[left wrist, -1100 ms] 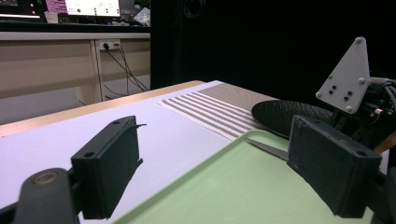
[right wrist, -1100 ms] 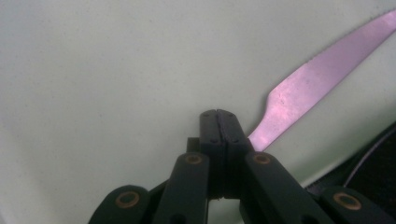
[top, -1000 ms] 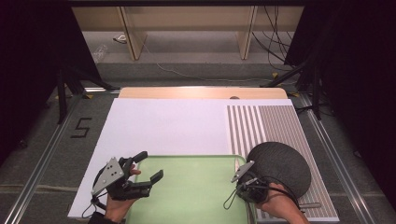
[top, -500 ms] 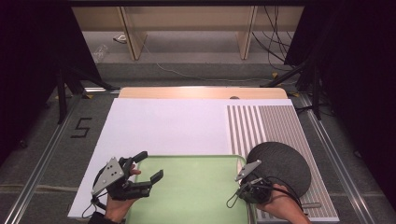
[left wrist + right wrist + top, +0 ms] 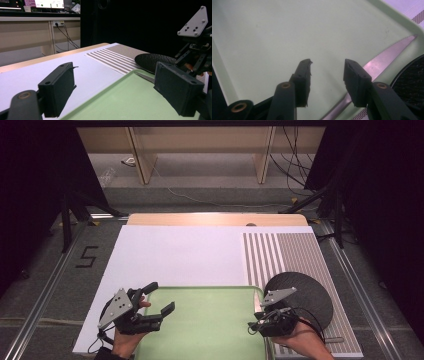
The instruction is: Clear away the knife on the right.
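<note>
Right hand-held gripper (image 5: 325, 72), jaws just parted and empty, hovers over the knife (image 5: 384, 58) lying in the green tray (image 5: 200, 292). Left hand-held gripper (image 5: 160, 297) gapes at lower left. Next, likely withdraw.

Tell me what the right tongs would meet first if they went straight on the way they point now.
Probably the bare floor of the green tray: the right tongs, open with nothing between them, point down at it. The knife lies just to their side, so they would likely miss it.
</note>
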`<action>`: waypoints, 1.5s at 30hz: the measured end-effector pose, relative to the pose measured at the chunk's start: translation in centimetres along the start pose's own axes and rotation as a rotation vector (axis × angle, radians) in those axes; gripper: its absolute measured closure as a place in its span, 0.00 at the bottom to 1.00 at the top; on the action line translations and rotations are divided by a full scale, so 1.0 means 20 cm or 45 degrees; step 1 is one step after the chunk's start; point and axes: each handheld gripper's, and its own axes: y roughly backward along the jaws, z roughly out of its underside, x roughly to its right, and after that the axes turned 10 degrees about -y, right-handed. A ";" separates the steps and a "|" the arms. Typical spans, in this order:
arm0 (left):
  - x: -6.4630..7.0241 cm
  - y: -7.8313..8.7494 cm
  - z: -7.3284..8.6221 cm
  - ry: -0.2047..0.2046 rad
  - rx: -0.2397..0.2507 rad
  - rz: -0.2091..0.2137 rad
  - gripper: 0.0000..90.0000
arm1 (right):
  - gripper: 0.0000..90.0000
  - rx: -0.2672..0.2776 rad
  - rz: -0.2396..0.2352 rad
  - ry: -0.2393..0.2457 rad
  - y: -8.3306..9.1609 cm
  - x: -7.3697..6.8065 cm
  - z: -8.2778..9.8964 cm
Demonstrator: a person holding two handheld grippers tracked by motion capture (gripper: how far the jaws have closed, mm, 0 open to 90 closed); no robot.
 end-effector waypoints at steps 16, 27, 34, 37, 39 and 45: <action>0.00 -0.01 0.00 0.001 -0.004 -0.002 0.18 | 0.44 0.218 -0.079 -0.152 0.11 0.06 0.04; -0.01 -0.01 0.00 0.007 -0.002 -0.005 0.18 | 0.39 0.291 -0.082 -0.176 0.15 0.09 0.07; 0.00 -0.01 0.00 0.005 -0.004 0.000 0.18 | 0.34 0.322 -0.080 -0.205 0.17 0.10 0.09; 0.00 -0.01 0.00 0.006 -0.002 0.000 0.18 | 0.32 0.344 -0.077 -0.204 0.18 0.11 0.10; 0.00 -0.01 0.00 0.007 -0.001 0.000 0.18 | 0.31 0.352 -0.076 -0.214 0.19 0.11 0.11; 0.00 -0.01 0.00 0.006 -0.001 0.004 0.18 | 0.29 0.368 -0.062 -0.223 0.21 0.12 0.13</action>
